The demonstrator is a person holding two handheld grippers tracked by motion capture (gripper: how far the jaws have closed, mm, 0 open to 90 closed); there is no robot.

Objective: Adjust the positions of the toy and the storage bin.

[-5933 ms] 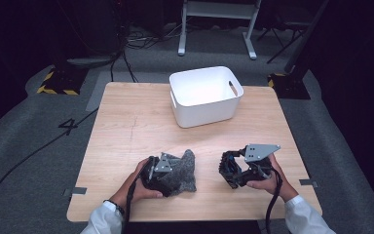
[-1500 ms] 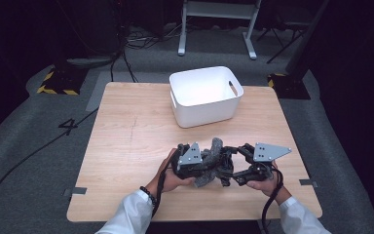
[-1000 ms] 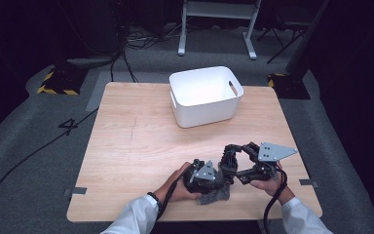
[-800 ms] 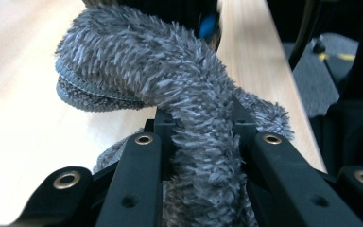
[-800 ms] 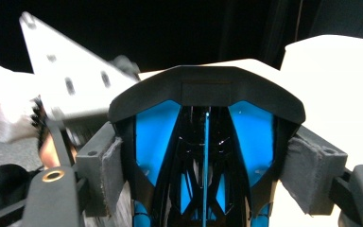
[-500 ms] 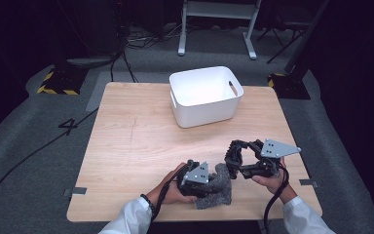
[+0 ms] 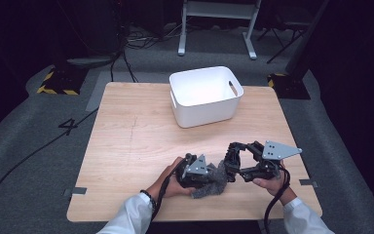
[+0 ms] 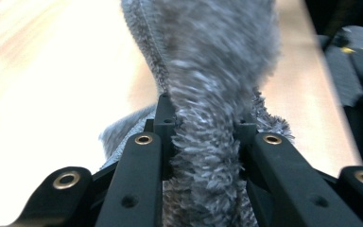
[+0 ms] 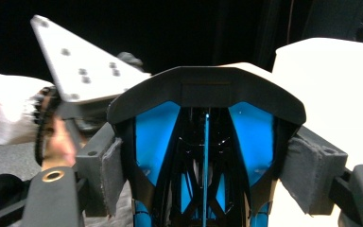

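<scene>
Two hand-held grippers work a grey fuzzy cloth at the near edge of a wooden table.

The left gripper (image 7: 213, 171) has its jaws pinched tight on the grey cloth (image 7: 213, 181), which lies bunched on the table (image 7: 126, 141) just in front of the person. The right gripper (image 7: 232, 163) sits just beside it, jaws closed; whether it grips the cloth cannot be told. A white bin (image 7: 204, 95) stands well apart, farther back.

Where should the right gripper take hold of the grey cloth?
Probably the loose fuzzy edge of the grey cloth nearest the right gripper, coming in level from the right. The left gripper already pinches the bunched middle, leaving that edge free.
</scene>
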